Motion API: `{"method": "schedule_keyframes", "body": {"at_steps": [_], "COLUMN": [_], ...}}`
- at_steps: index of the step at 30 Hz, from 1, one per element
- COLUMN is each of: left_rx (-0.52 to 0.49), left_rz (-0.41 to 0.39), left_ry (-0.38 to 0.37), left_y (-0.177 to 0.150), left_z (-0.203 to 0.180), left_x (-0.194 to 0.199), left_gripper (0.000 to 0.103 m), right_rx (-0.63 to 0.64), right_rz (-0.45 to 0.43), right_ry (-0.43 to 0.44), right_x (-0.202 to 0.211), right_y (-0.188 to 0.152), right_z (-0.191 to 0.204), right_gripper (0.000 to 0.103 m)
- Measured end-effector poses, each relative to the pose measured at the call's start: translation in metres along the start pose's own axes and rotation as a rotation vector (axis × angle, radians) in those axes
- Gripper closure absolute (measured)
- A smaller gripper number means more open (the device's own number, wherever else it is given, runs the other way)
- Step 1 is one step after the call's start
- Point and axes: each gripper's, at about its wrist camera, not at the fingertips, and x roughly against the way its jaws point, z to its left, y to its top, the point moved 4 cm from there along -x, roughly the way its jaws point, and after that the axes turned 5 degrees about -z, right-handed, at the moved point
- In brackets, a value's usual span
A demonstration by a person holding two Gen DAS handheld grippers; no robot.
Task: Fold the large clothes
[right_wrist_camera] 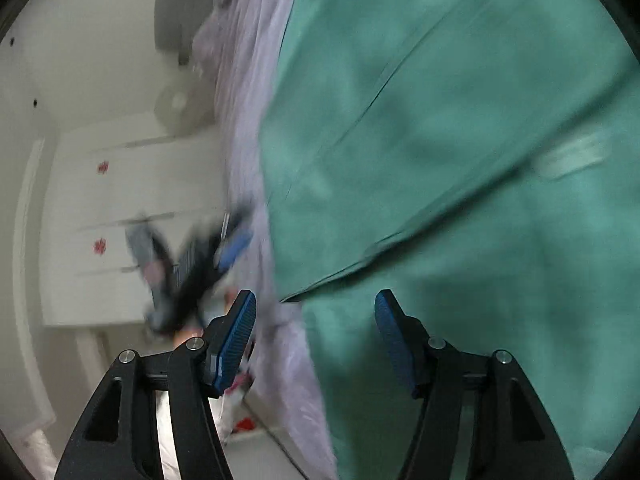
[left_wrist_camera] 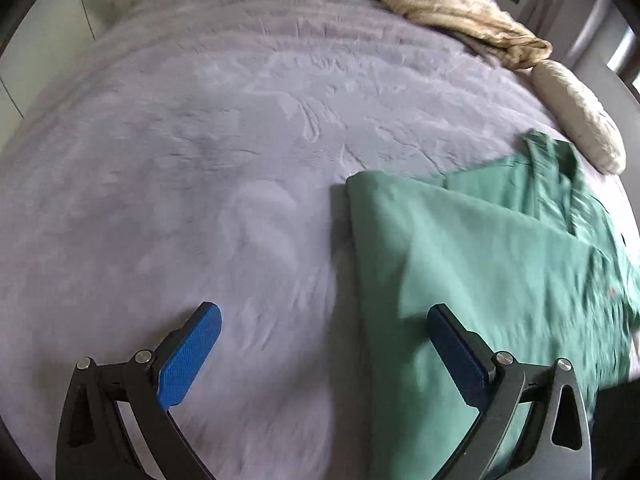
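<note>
Both claws [left_wrist_camera: 324, 330] [right_wrist_camera: 316, 316] gape empty over green garment [left_wrist_camera: 480, 260]; pillow [left_wrist_camera: 580, 120] beyond.

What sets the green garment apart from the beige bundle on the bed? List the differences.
The green garment lies spread flat with a folded edge; the beige bundle is crumpled in a heap. The green garment is plain and lies near the left gripper; the beige bundle looks mottled and lies far off. Both rest on the lilac bedspread.
</note>
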Motion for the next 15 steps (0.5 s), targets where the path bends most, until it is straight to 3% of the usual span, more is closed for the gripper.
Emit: {"method": "schedule_keyframes", "body": {"at_steps": [4, 5, 6, 7, 8, 10, 11, 13, 15], "left_rx": [0.018, 0.014, 0.003, -0.006, 0.012, 0.019, 0.004, 0.014, 0.052], "left_rz": [0.032, 0.027, 0.027, 0.036, 0.054, 0.015, -0.017, -0.015, 0.001], "left_ry": [0.007, 0.01, 0.019, 0.005, -0.033, -0.042, -0.009, 0.015, 0.011], "left_y": [0.008, 0.009, 0.01, 0.011, 0.012, 0.019, 0.02, 0.02, 0.015], "left_z": [-0.007, -0.007, -0.008, -0.01, -0.008, -0.002, 0.002, 0.011, 0.017], "left_x": [-0.025, -0.025, -0.024, -0.024, -0.023, -0.015, -0.012, -0.017, -0.025], "left_gripper": [0.001, 0.019, 0.064, 0.094, 0.101, 0.102, 0.102, 0.102, 0.102], "right_rx": [-0.041, -0.046, -0.052, -0.059, -0.069, -0.071, -0.046, 0.017, 0.071], "right_rz": [-0.006, -0.013, -0.02, -0.022, -0.014, -0.006, -0.002, 0.021, 0.082], "right_ry": [0.05, 0.052, 0.058, 0.06, 0.057, 0.07, 0.078, 0.074, -0.032], "right_x": [-0.045, -0.051, -0.056, -0.061, -0.066, -0.076, -0.079, -0.092, -0.115], "right_y": [-0.005, -0.007, -0.006, -0.007, -0.006, 0.0, 0.002, 0.01, 0.006], "right_z": [0.009, 0.009, 0.01, 0.01, 0.011, 0.018, 0.026, 0.04, 0.031], "right_gripper": [0.037, 0.039, 0.043, 0.067, 0.101, 0.1, 0.1, 0.101, 0.101]}}
